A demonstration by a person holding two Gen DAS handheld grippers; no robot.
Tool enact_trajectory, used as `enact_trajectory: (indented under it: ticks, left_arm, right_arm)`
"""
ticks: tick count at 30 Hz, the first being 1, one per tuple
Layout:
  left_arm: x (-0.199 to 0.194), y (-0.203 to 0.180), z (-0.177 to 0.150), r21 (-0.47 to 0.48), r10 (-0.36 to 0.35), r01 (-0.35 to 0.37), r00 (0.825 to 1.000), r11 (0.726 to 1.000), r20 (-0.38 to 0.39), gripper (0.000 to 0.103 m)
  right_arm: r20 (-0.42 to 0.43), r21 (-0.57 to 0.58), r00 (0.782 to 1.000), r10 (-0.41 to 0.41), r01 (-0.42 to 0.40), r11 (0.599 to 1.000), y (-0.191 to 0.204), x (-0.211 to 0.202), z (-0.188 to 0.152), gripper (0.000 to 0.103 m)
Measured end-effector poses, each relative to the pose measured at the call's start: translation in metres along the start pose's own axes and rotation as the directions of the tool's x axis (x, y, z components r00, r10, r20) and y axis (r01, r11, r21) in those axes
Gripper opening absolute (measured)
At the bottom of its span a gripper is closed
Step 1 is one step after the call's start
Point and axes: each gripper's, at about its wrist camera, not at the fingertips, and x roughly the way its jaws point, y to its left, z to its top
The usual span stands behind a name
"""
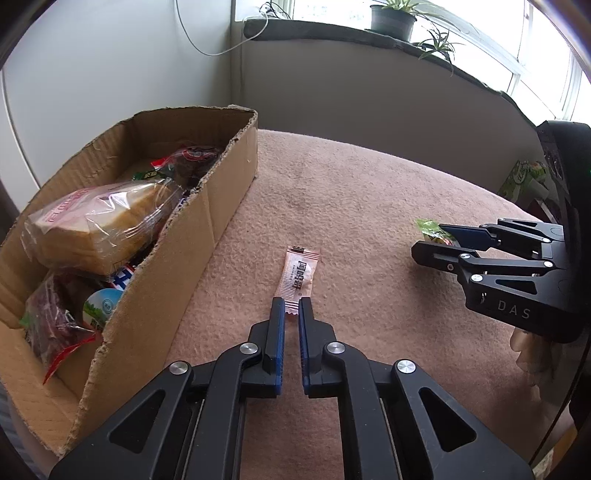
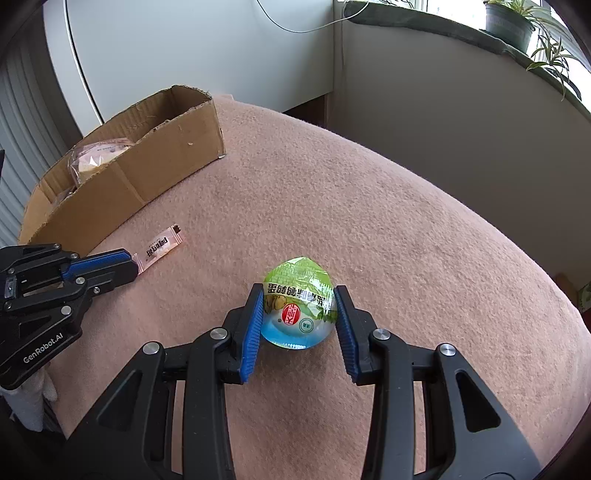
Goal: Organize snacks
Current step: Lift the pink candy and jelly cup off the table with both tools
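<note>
Pink cloth covers the bench [image 2: 369, 206], cardboard box [image 1: 192, 229] of snacks at its far left edge. Left gripper [image 1: 291, 314] jaws pinch the pink sachet [image 1: 297, 275] mid-bench. Right gripper [image 2: 299, 314] jaws clasp the green jelly cup [image 2: 297, 302] toward the near edge.

Pink fuzzy blanket [image 2: 388, 206] covers whole work surface. Dark windowsill ledge [image 1: 332, 31] runs along back wall. Black potted plant [image 1: 393, 16] on ledge; smaller spiky green plant [image 1: 439, 46] just beside it, leaves hang over edge. Thin white cable [image 1: 207, 51] droops down wall at left of ledge. Green printed box [image 1: 524, 179] past blanket's far right edge, partly hidden.
</note>
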Motion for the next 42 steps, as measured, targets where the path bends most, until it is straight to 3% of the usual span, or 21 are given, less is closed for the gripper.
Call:
enact_trajectory:
  ticks: [9, 18, 19, 21, 22, 32, 38, 42]
  left_arm:
    - [0.018, -0.010, 0.014, 0.051, 0.060, -0.060, 0.998, 0.997, -0.005, 0.018]
    - [0.015, -0.013, 0.021, 0.051, 0.026, -0.026, 1.000, 0.998, 0.014, 0.018]
    - [0.013, -0.015, 0.023, 0.055, 0.028, -0.029, 0.999, 0.998, 0.018, 0.020]
    - [0.011, -0.017, 0.025, 0.060, 0.048, -0.050, 0.998, 0.997, 0.027, 0.037]
    - [0.013, -0.017, 0.028, 0.063, 0.056, -0.058, 0.998, 0.996, 0.029, 0.037]
    - [0.035, -0.019, 0.036, 0.082, 0.043, -0.042, 0.999, 0.996, -0.020, 0.037]
    - [0.039, -0.024, 0.034, 0.089, 0.040, -0.039, 0.999, 0.995, -0.010, 0.019]
    - [0.034, -0.025, 0.029, 0.090, 0.034, -0.034, 0.999, 0.995, -0.008, 0.018]
  right_arm:
    - [0.002, 0.011, 1.000, 0.010, -0.010, 1.000, -0.004, -0.001, -0.002, 0.038]
    - [0.001, 0.009, 1.000, 0.012, -0.012, 1.000, -0.001, -0.001, -0.002, 0.038]
    - [0.001, 0.009, 1.000, 0.010, -0.010, 1.000, -0.001, -0.001, -0.002, 0.038]
    - [0.002, 0.010, 1.000, 0.010, -0.010, 1.000, -0.001, -0.002, -0.001, 0.038]
    - [0.002, 0.011, 1.000, 0.012, -0.012, 1.000, -0.001, -0.002, -0.001, 0.038]
    - [-0.005, 0.018, 1.000, 0.003, -0.003, 1.000, -0.005, 0.000, 0.000, 0.038]
    - [0.000, 0.019, 1.000, -0.005, 0.005, 1.000, -0.003, -0.004, -0.001, 0.038]
    - [0.005, 0.020, 1.000, -0.011, 0.011, 1.000, -0.001, -0.010, -0.001, 0.038]
